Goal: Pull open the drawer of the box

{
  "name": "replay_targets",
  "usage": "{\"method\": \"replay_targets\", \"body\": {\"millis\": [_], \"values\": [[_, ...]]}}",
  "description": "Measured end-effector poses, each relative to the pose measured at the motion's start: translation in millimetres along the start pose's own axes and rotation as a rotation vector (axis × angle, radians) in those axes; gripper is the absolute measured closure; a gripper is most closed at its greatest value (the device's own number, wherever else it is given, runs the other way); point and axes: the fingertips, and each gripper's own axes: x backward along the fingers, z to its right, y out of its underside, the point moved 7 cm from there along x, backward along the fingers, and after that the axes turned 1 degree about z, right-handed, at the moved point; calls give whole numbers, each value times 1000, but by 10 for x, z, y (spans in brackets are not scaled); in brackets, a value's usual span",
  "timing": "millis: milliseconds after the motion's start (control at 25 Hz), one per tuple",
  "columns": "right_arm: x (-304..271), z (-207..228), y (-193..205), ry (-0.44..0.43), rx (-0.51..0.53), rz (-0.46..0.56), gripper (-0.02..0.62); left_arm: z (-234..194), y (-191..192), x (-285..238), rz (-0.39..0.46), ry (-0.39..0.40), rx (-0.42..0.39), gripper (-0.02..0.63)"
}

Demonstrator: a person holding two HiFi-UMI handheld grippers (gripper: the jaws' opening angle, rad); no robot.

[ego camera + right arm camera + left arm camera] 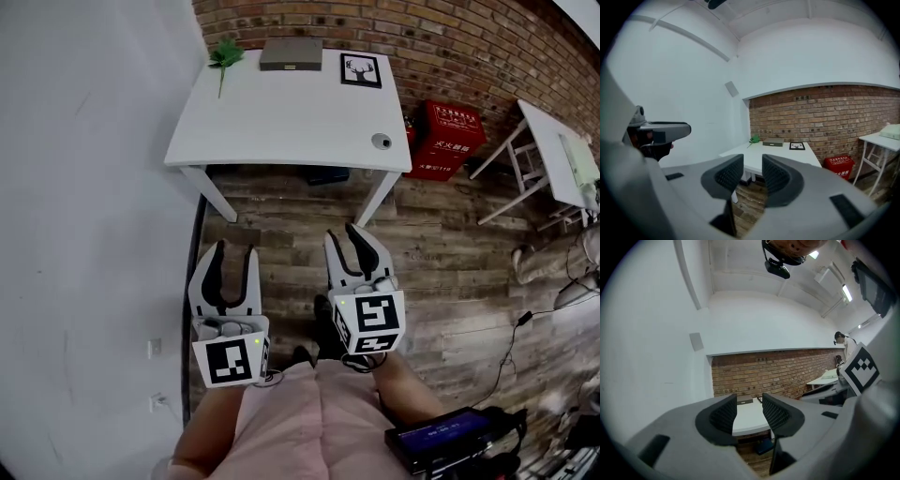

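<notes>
Head view, entry one: my left gripper (234, 255) and right gripper (345, 239), both held low in front of me over the wooden floor (281, 234), well short of the worktop (281, 122). Left jaws: apart, nothing between the pads. Right jaws: apart, likewise empty; each gripper view showed the same.

Entry two: the box (291, 54), flat and grey, lay at the far edge of the worktop by the brick wall (441, 47), between a green sprig (225, 54) and a framed picture (361, 70). Its drawer appeared shut, though at that range I could not pick out a handle.

Entry three: progress. By my reckoning, none yet: box untouched, both grippers well apart from it. Left to do: close the gap to the worktop, find the drawer front, take hold of it, steady the box if needed, and draw it open.
</notes>
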Motion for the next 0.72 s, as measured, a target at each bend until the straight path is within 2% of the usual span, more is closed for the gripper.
{"method": "replay_targets", "body": {"millis": [360, 720], "values": [[-703, 586, -163, -7, 4, -5, 471, 73, -4, -839, -16, -14, -9, 442], [-1102, 1021, -325, -37, 2, 26, 480, 260, -142, -1393, -4, -32, -19, 442]]}}
